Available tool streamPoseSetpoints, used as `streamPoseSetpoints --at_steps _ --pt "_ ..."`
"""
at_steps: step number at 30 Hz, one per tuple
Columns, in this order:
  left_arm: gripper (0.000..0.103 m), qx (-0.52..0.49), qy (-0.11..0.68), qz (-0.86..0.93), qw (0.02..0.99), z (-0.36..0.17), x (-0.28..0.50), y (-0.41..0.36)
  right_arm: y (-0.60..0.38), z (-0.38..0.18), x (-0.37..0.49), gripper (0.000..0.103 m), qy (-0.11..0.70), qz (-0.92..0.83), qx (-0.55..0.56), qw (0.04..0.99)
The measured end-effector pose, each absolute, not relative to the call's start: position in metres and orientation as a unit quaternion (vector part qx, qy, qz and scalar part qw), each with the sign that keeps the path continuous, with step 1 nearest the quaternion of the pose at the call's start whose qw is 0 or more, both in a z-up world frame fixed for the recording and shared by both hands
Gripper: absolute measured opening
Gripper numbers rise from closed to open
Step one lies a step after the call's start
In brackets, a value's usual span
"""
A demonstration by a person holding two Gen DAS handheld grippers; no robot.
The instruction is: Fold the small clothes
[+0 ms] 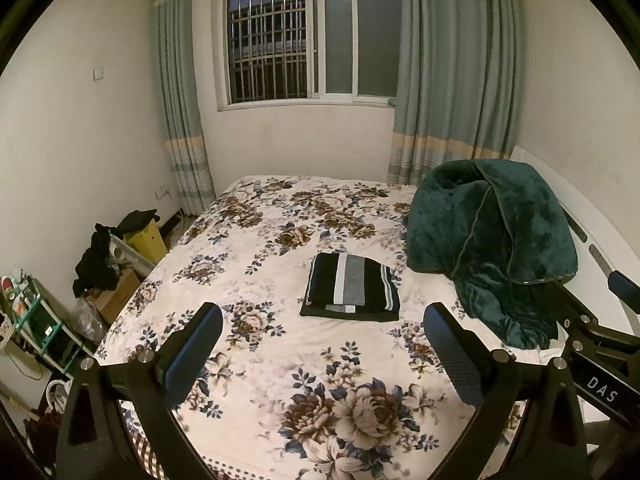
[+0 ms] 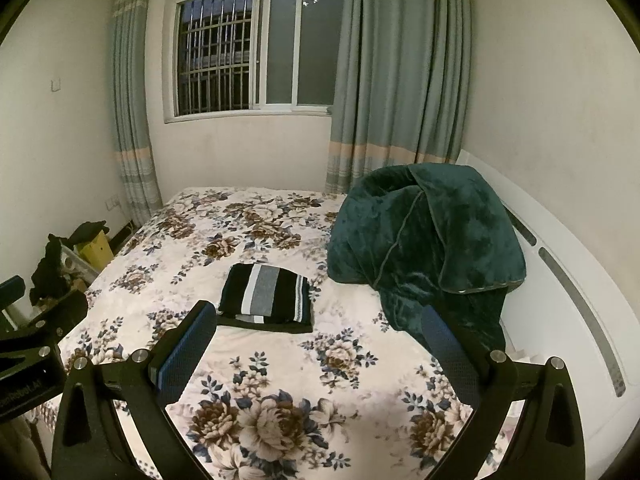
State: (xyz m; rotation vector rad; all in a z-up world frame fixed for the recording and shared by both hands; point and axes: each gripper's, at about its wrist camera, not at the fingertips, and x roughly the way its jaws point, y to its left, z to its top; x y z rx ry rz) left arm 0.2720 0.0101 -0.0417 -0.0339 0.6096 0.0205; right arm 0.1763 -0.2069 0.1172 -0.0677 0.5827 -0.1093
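Both of my grippers, left gripper (image 1: 323, 322) and right gripper (image 2: 318, 320), are hovering with jaws spread and empty. The folded striped garment (image 1: 351, 287) is lying ahead on the bed (image 1: 280, 360), between them, untouched.

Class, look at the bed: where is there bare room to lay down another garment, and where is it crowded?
Free: the floral bedspread in front of the folded striped garment, and the stretch behind it towards the window wall. Crowded: the side where the green blanket is heaped, close beside the garment.

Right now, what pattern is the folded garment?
Black with white and grey stripes, clearest from the left wrist.
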Motion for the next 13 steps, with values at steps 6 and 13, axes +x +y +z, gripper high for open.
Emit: streamPoseSetpoints --at_steps 6,13 --pt "0.103 -0.018 0.300 0.011 0.954 -0.0412 0.2711 0.0113 -0.2058 0.1166 0.1765 0.103 0.288 -0.053 -0.033 0.956" --pt "0.103 -0.019 0.297 0.016 0.955 -0.0383 0.2663 0.0122 -0.2037 0.1162 0.1743 0.103 0.286 -0.053 -0.034 0.956"
